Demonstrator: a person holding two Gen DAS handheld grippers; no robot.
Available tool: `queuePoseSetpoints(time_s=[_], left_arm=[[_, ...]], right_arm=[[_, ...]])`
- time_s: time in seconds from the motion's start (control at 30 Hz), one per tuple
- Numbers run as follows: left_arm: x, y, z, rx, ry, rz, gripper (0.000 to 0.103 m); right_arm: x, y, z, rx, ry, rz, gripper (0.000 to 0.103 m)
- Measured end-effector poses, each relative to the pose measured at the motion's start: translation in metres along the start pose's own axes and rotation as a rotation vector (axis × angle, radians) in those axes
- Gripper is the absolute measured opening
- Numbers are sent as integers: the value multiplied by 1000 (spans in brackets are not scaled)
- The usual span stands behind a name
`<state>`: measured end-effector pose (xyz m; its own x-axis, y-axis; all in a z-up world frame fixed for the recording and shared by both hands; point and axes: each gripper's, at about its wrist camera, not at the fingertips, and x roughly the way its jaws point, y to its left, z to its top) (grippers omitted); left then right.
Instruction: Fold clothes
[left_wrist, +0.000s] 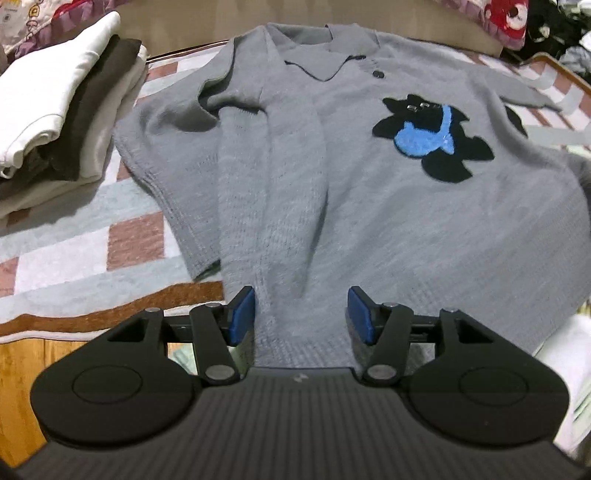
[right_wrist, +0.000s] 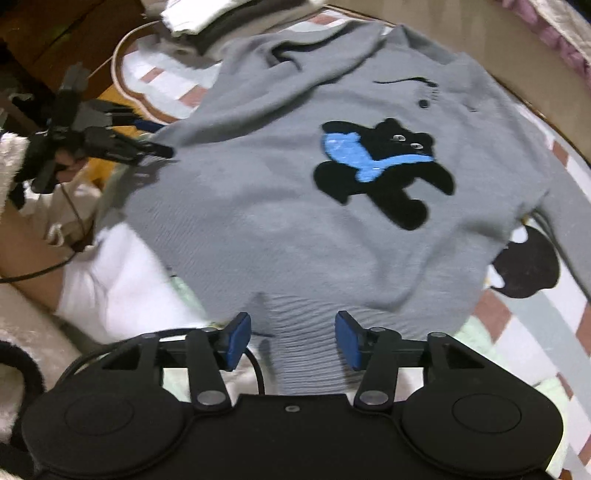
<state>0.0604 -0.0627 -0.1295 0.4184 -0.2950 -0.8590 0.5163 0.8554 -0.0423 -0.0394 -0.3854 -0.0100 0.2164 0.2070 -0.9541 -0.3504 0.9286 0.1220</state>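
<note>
With sweater (left_wrist: 369, 206) spread front-up on checked blanket (left_wrist: 122, 236): collar (left_wrist: 314, 62) at far edge, ribbed hem at near edge, toward both grippers. One sleeve (left_wrist: 273, 192) folded inward across the front, running from shoulder down to hem. Black cat patch (left_wrist: 432, 136) with blue fish on chest, uncovered. Dark button (left_wrist: 377, 74) just below collar.

Left gripper (left_wrist: 301, 315): fingers spread apart, blue pads (left_wrist: 242, 314) on either side of the folded sleeve's end at the hem; cloth between the pads, not pinched. Contact with cloth cannot be determined.

Right gripper (right_wrist: 293, 339): fingers likewise spread wide, blue pads (right_wrist: 238, 341) straddling a raised pucker of ribbed hem (right_wrist: 306, 332); no clamping visible.

From right wrist view: left gripper seen at far left, tips at sweater edge, partly blurred.

Stack of folded clothes (left_wrist: 62, 103), white and dark layers, beside sweater on its folded-sleeve side, near the shoulder. Wooden floor (left_wrist: 22, 369) beyond blanket edge.
</note>
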Motion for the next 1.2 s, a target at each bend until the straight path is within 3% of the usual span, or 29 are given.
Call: queuePoseSetpoints(time_s=[0.2, 0.27, 0.37, 0.43, 0.5, 0.63, 0.73, 0.8, 0.87, 0.9, 0.97, 1.1, 1.2], left_arm=[[-6, -6, -4, 9, -16, 12, 57], [-6, -8, -7, 14, -16, 19, 57], [-7, -6, -14, 21, 2, 59, 56], [-8, -3, -18, 25, 39, 87, 54], [-8, 1, -23, 28, 78, 116, 53], [-14, 10, -26, -12, 99, 76, 53], [-18, 17, -28, -42, 113, 44, 53], [-21, 20, -27, -66, 105, 22, 53], [-25, 24, -20, -104, 53, 3, 54], [-26, 26, -14, -122, 30, 6, 55], [-24, 31, -1, -159, -24, 25, 57], [-5, 49, 29, -253, -97, 88, 57], [15, 66, 50, -323, -123, 167, 57]], right_arm=[[20, 8, -13, 75, 28, -114, 60], [24, 15, -19, 37, -1, -167, 58], [27, 27, -29, -32, -51, -251, 11], [1, 31, -33, -31, -98, -250, 10], [-33, 40, -37, -56, -143, -311, 6], [-70, 37, -52, -57, -55, -299, 0], [-70, 26, -67, -24, 41, -260, 0], [-65, 16, -70, 31, 60, -175, 3], [-75, 9, -57, 75, -44, -89, 12], [-80, 6, -47, 86, -98, -53, 23], [-88, 1, -25, 90, -210, 15, 33], [-77, -8, 33, 55, -447, 91, 42], [-40, -31, 85, 148, -535, 193, 42]])
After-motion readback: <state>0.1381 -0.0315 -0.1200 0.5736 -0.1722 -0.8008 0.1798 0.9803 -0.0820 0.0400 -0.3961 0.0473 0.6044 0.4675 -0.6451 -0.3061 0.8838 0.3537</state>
